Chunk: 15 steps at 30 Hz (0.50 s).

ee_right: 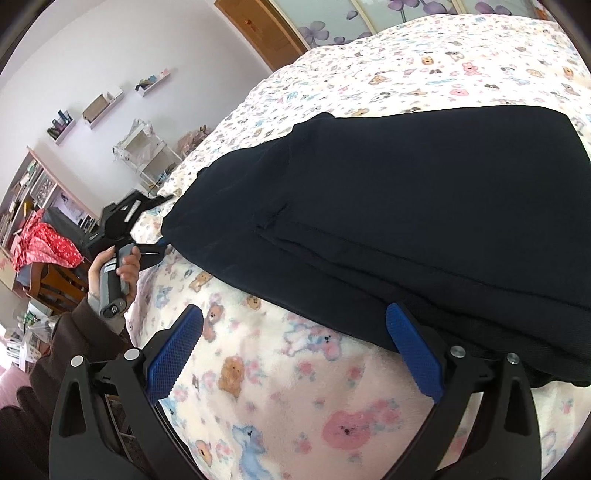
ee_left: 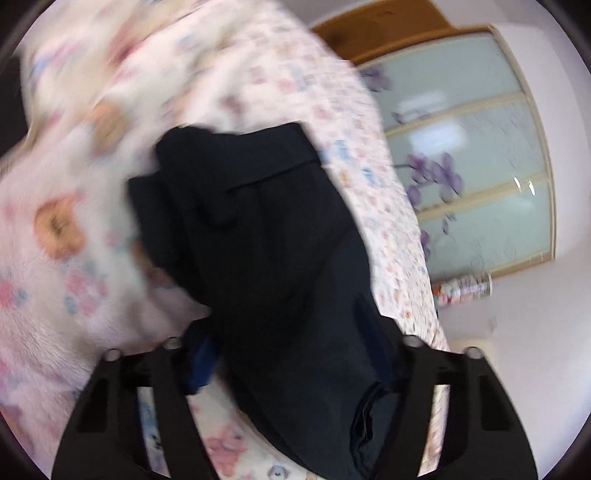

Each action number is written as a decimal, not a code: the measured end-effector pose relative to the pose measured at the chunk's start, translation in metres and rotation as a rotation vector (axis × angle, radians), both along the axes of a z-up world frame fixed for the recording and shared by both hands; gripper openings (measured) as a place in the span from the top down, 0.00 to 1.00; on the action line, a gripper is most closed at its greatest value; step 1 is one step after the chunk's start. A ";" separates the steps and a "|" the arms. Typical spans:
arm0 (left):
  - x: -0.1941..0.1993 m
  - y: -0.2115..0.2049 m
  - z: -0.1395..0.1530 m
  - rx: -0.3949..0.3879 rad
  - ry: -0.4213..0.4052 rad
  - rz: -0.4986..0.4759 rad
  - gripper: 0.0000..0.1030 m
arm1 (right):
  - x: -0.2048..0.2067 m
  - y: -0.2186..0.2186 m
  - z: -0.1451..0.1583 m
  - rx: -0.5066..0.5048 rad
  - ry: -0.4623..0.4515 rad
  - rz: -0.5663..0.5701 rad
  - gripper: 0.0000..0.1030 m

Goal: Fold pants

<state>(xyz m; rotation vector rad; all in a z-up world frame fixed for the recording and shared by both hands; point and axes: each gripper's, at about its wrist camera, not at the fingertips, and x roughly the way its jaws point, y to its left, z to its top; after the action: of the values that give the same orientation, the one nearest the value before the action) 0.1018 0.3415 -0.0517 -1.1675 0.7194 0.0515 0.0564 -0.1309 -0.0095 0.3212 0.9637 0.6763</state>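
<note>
Dark navy pants (ee_right: pixel 406 203) lie folded in layers on a bear-print blanket (ee_right: pixel 277 387). In the right wrist view a person's hand (ee_right: pixel 122 269) holds my left gripper (ee_right: pixel 162 225) at the pants' far left end, one finger above the cloth edge and one below it. In the blurred left wrist view the pants (ee_left: pixel 266 240) fill the whole gap of the left gripper (ee_left: pixel 291 332). There the cloth lies against the left blue pad (ee_left: pixel 201 365) and covers the right finger. My right gripper (ee_right: pixel 295 350) stands open over the blanket, its right pad (ee_right: pixel 413 354) touching the pants' near edge.
The blanket (ee_left: pixel 74 221) covers a bed that runs to a wardrobe with purple flowers on its glass doors (ee_left: pixel 472 147). A wooden door (ee_right: pixel 266 29) stands beyond the bed. Left of the bed are shelves (ee_right: pixel 29 192) and a chair under red cloth (ee_right: pixel 44 243).
</note>
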 end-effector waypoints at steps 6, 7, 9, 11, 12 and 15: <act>0.004 0.016 -0.016 -0.084 0.030 0.065 0.53 | -0.001 0.004 0.000 -0.003 -0.001 0.006 0.02; 0.005 0.017 -0.016 -0.090 0.037 0.074 0.53 | -0.001 0.004 0.000 -0.004 -0.001 0.007 0.02; 0.006 0.018 -0.016 -0.091 0.056 0.090 0.53 | -0.001 0.005 0.000 -0.007 -0.002 0.007 0.02; 0.008 0.016 -0.013 -0.063 0.082 0.098 0.61 | -0.002 0.006 0.001 -0.008 -0.005 0.006 0.02; 0.009 0.013 -0.008 -0.022 0.097 0.094 0.63 | -0.003 0.006 0.002 -0.009 -0.012 0.005 0.02; 0.013 0.001 0.013 0.126 0.117 0.070 0.72 | -0.006 0.007 0.006 -0.033 -0.042 -0.001 0.02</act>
<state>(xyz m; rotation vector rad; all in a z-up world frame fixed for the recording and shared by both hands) 0.1152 0.3420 -0.0388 -1.0748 0.7675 0.2223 0.0503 -0.1242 -0.0034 0.2777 0.9341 0.6630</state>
